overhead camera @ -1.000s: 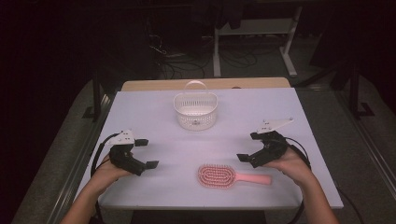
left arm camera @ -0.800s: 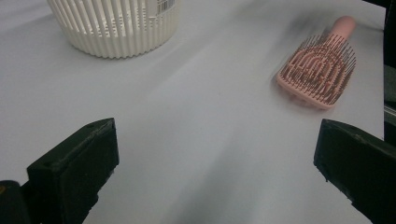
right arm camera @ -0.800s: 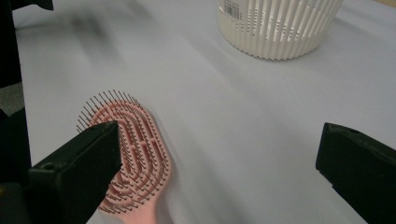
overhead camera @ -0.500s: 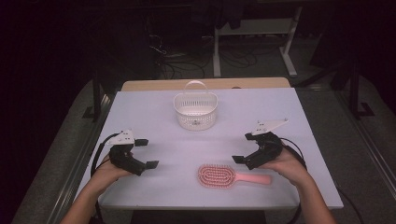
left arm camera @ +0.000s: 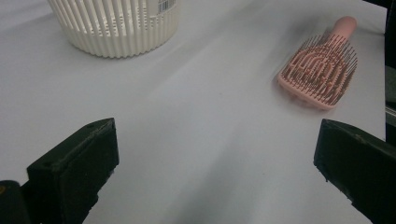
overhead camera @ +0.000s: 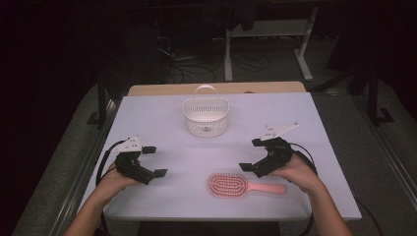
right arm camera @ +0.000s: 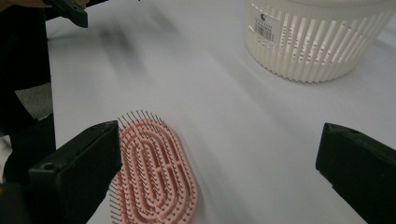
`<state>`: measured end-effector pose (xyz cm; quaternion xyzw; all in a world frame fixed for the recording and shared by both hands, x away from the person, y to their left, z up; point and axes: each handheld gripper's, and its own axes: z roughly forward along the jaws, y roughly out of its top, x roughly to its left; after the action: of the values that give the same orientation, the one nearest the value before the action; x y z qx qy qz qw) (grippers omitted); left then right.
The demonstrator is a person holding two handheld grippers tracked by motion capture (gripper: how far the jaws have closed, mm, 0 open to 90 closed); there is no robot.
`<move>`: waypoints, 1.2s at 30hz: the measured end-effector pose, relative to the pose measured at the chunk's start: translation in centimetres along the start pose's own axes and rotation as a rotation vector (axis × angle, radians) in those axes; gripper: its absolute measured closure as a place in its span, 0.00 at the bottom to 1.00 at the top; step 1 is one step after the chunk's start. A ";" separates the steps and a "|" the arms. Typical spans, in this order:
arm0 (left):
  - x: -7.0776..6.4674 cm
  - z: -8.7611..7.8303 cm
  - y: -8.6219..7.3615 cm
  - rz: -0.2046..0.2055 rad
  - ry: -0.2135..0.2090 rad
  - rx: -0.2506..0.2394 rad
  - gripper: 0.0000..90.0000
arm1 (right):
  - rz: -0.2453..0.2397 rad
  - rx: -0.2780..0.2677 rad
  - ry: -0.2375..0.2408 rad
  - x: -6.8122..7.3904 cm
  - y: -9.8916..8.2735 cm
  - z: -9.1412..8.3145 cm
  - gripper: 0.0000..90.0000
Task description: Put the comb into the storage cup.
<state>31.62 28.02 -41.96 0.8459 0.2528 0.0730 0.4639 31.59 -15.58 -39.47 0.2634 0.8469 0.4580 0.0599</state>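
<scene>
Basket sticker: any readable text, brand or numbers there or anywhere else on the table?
Barcode sticker on the white basket: bars and small print, too small to read.
Same sticker in the left gripper view: cut off, unreadable.
Pink hairbrush: no text visible.

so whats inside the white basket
From the high view the white basket shows a bare pale floor, nothing lying in it. The near wall hides the front strip of the floor, so that part cannot be checked.

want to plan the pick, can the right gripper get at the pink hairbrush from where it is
Probably yes. The right gripper hovers open just above the pink hairbrush, which lies bristles up on bare table, with nothing between them.
</scene>
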 end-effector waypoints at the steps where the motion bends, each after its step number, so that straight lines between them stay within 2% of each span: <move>1: 0.0 0.0 0.0 -0.001 0.000 -0.001 0.00 | -0.004 0.002 0.007 0.1 0.3 0.2 0.00; 8: -0.1 -0.1 0.0 0.001 0.001 -0.005 0.00 | -0.043 0.020 0.031 0.0 1.5 1.3 0.00; 10: 0.0 -0.1 0.0 0.002 0.001 -0.005 0.00 | -0.047 0.013 0.041 0.0 1.5 1.4 0.00; 12: 0.0 -0.2 0.0 0.003 0.001 -0.005 0.00 | -0.056 0.031 0.045 0.0 1.5 1.5 0.00; 25: 0.0 -0.2 0.0 0.004 0.000 -0.004 0.00 | -0.090 0.066 0.064 -0.1 1.2 0.9 0.00; 36: 0.0 -0.1 0.0 0.001 -0.002 -0.001 0.00 | -0.148 0.100 0.091 0.3 1.4 0.2 0.00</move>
<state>31.58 28.10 -41.92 0.8458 0.2519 0.0723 0.4647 31.97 -14.65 -38.40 0.1817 0.8877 0.4210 0.0416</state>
